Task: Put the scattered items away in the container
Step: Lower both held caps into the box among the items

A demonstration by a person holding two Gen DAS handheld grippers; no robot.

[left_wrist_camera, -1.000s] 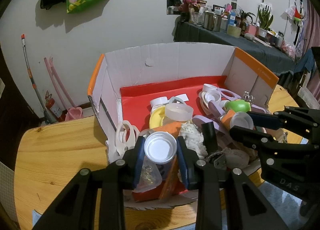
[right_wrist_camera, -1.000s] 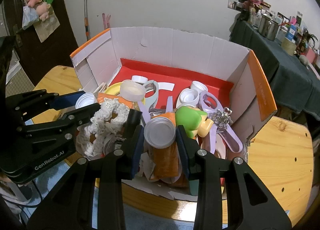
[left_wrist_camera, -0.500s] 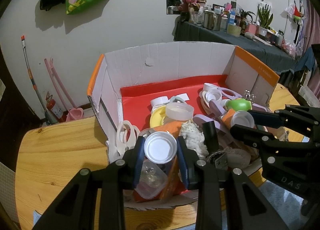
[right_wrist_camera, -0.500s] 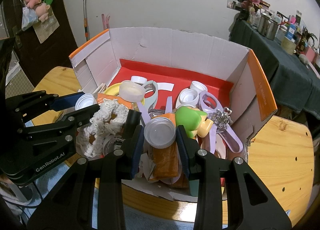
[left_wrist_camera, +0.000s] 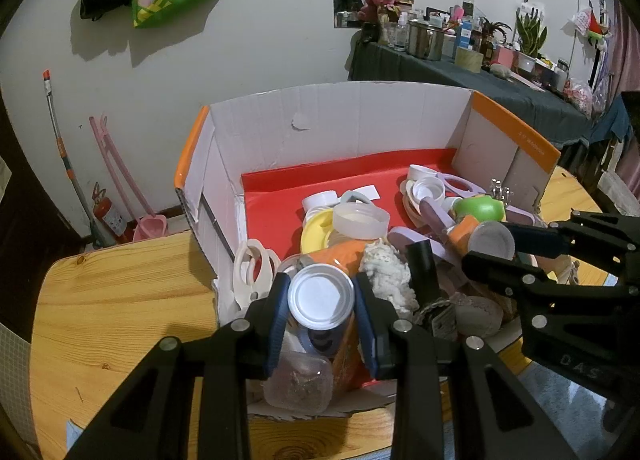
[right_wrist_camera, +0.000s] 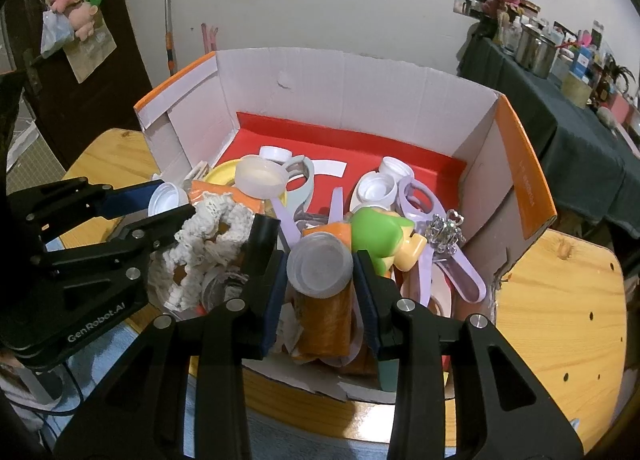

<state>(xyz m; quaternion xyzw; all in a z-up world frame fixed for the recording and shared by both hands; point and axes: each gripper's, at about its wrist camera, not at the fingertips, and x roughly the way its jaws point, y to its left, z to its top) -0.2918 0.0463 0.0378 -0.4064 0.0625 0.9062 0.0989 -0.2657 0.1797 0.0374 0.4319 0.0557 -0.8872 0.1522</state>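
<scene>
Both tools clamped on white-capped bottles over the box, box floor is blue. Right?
Not quite: the cardboard box floor is red, not blue, as the right wrist view shows. The rest holds: the left tool and the right tool each grip a white-capped bottle over it.

The box's [right_wrist_camera: 344,91] near wall is hidden behind both claws' fingers and the heaped things. Print on its orange flap [right_wrist_camera: 528,187] is too small to read. The worktop's [left_wrist_camera: 112,300] near edge is cut off by the frame.

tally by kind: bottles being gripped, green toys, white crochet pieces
gripped capped bottles: 2
green toy: 1
white crochet piece: 1
total: 4
</scene>
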